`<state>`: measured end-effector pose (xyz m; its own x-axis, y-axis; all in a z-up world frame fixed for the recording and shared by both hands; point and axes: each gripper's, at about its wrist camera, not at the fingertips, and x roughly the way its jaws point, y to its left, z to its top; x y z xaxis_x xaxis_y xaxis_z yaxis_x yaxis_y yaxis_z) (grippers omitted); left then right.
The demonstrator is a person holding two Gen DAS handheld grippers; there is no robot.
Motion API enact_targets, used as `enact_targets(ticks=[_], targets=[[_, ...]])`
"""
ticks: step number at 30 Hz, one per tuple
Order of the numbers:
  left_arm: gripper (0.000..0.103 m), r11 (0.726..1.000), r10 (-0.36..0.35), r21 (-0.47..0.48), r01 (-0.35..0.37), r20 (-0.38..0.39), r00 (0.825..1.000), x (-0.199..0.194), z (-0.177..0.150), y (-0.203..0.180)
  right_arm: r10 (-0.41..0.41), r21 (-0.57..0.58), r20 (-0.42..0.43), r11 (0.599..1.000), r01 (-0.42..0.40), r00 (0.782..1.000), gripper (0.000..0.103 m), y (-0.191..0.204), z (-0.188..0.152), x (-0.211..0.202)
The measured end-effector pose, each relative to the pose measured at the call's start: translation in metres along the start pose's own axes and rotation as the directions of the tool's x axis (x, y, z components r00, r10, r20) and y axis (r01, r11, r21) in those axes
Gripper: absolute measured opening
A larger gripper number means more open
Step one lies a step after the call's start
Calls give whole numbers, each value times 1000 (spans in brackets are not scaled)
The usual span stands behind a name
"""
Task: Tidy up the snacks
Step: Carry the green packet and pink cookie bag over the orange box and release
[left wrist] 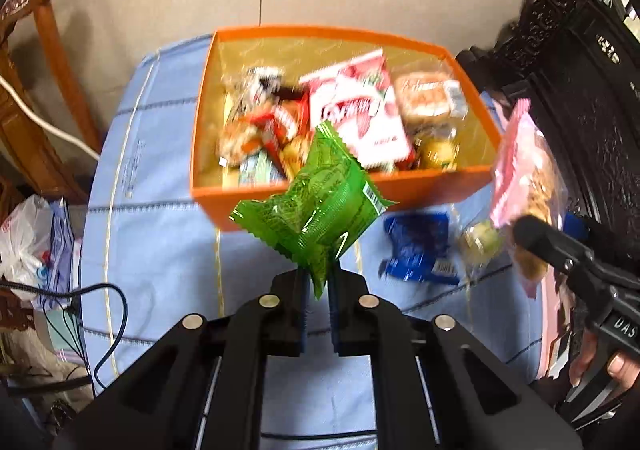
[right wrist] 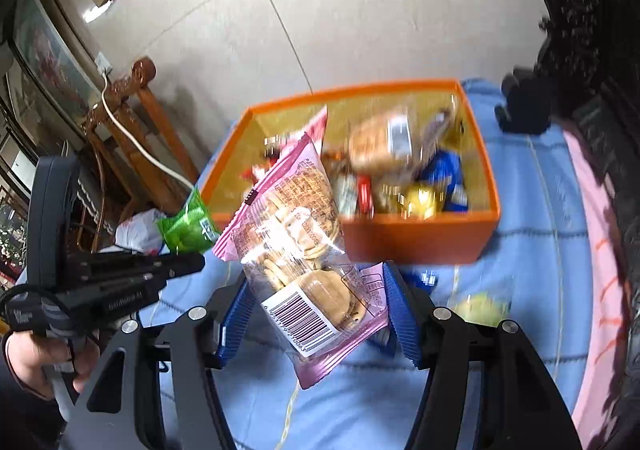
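With the left gripper pinching only a corner of the green packet and the right gripper's fingers clamped around the pink biscuit bag, both held above the tabletop short of the orange box, either could slip out and miss it.

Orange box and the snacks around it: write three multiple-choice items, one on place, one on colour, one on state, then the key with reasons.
1. Where does the blue packet lie?
A. inside the box
B. on the cloth in front of the box
C. on the floor

2. What colour is the packet in the left gripper?
A. green
B. yellow
C. white

3. How is the biscuit bag held?
A. lying loose
B. resting in the box
C. clamped by the right gripper

Key: B, it sits on the blue cloth before the orange box; A, the green packet shows; C, both pads press it.
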<state>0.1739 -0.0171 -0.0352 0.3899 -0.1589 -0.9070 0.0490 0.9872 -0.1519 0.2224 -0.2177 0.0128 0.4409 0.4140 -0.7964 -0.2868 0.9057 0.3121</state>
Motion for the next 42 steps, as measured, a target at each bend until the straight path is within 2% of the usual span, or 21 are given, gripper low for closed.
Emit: enact_targets(ticks=[7, 19, 22, 34, 36, 37, 38, 39, 40, 41, 42], targets=[[7, 1000, -2, 0, 2, 46, 999, -8, 36, -5, -1, -16, 46, 1000, 1, 999, 63, 3, 40, 5], [7, 1000, 16, -18, -15, 65, 998, 5, 82, 2, -32, -16, 45, 999, 33, 998, 63, 3, 94, 45], [7, 1000, 27, -17, -27, 57, 998, 14, 92, 4, -61, -31, 42, 998, 63, 997, 63, 4, 103, 56], [7, 998, 61, -24, -60, 52, 997, 32, 122, 9, -66, -25, 18, 998, 66, 998, 63, 5, 115, 80], [9, 998, 65, -26, -64, 48, 997, 35, 126, 10, -68, -18, 11, 997, 69, 998, 67, 5, 117, 83], [13, 997, 71, -29, -70, 47, 996, 36, 127, 10, -78, -11, 8, 997, 78, 997, 69, 5, 117, 85], [31, 995, 91, -33, -89, 43, 995, 38, 128, 10, -90, 1, 8, 996, 90, 996, 72, 3, 117, 86], [65, 992, 125, -30, -124, 26, 992, 40, 129, 10, -92, 14, 11, 996, 92, 996, 75, 1, 117, 86], [81, 986, 164, -27, -164, 22, 986, 41, 130, 11, -91, 37, 20, 995, 90, 996, 77, -3, 116, 83], [92, 974, 226, -24, -225, 46, 973, 37, 128, 11, -90, 58, 30, 994, 88, 995, 82, -7, 114, 80], [92, 968, 250, -17, -250, 79, 965, 32, 126, 11, -94, 67, 36, 994, 91, 995, 84, -11, 111, 76]])
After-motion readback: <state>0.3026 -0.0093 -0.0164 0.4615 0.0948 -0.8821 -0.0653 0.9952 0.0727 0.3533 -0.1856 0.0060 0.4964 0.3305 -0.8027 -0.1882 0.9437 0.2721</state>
